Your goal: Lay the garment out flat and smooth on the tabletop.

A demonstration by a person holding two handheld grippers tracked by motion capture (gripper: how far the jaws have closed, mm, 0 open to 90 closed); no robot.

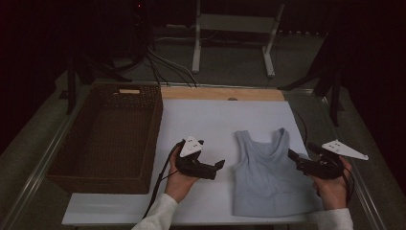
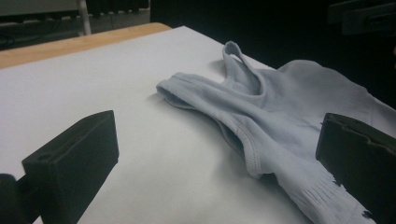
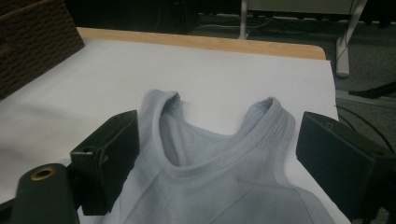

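A pale blue sleeveless top (image 1: 268,172) lies flat on the white sheet (image 1: 215,120), straps toward the far side. My left gripper (image 1: 219,165) hovers just left of the top, jaws wide apart with nothing between them; in the left gripper view the top (image 2: 280,121) stretches away to the right. My right gripper (image 1: 292,155) is at the top's right edge, pointing left over it. Its jaws stand wide above the neckline (image 3: 210,158) and grip nothing.
A dark wicker basket (image 1: 107,139) stands on the left of the table, its wall (image 3: 32,42) seen in the right gripper view. A wooden strip (image 1: 222,93) runs along the far edge. Cables and a white stand's legs (image 1: 196,48) are beyond.
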